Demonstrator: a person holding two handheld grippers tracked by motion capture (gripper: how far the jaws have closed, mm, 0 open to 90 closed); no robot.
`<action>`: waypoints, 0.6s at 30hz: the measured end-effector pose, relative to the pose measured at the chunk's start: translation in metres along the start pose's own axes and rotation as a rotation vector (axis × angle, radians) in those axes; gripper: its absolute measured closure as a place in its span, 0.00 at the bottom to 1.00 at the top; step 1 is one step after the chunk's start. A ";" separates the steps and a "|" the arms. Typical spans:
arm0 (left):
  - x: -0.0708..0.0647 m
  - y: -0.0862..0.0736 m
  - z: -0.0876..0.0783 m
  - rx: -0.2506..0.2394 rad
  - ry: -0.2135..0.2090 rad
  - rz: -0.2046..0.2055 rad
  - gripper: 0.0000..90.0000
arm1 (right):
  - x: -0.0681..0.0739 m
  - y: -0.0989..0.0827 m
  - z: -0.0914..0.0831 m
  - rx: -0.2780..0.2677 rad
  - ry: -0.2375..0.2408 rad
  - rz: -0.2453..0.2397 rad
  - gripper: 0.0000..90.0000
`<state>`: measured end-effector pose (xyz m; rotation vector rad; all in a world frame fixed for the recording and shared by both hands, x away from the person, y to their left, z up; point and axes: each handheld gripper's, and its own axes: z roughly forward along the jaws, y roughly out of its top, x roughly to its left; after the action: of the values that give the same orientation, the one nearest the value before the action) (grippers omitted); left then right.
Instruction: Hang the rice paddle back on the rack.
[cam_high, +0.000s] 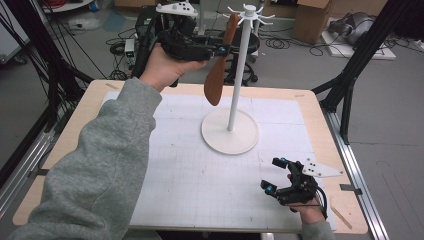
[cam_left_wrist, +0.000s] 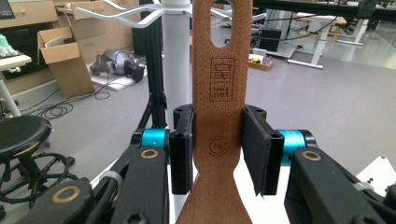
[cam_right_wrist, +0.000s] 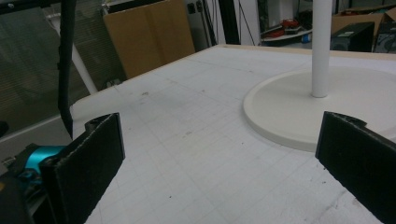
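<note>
A brown wooden spatula (cam_high: 218, 75) hangs blade down, tilted, in the air over the far half of the table. My left gripper (cam_high: 222, 50) is shut on its handle. In the left gripper view both pads press the sides of the spatula's handle (cam_left_wrist: 218, 93), just below its stamped mark and its oval hanging hole. The white hook stand (cam_high: 239, 75) rises right beside it, its round base (cam_high: 230, 131) on the white mat and its hooks (cam_high: 249, 12) at the top. My right gripper (cam_high: 272, 174) rests low near the front right of the mat, open with nothing between its jaws (cam_right_wrist: 219, 154).
The stand's pole (cam_left_wrist: 176, 56) is just left of the spatula in the left gripper view. A black stool (cam_high: 240, 60) and cables lie on the floor beyond the table. Black frame posts (cam_high: 350, 75) flank the table's right side. Cardboard boxes (cam_high: 310, 20) stand farther back.
</note>
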<state>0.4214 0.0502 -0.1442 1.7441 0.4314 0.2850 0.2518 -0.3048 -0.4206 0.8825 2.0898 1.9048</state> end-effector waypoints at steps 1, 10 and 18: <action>0.000 0.000 0.000 0.001 0.001 -0.001 0.72 | 0.000 0.000 0.000 0.000 0.001 -0.001 0.00; 0.000 0.000 -0.001 -0.006 0.003 0.001 0.72 | -0.001 0.000 0.002 0.003 0.004 -0.003 0.00; 0.002 0.000 0.002 0.000 0.020 -0.005 0.72 | -0.001 0.000 0.003 0.006 0.004 0.003 0.00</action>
<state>0.4236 0.0490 -0.1450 1.7416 0.4497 0.2988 0.2538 -0.3028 -0.4213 0.8842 2.0993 1.9040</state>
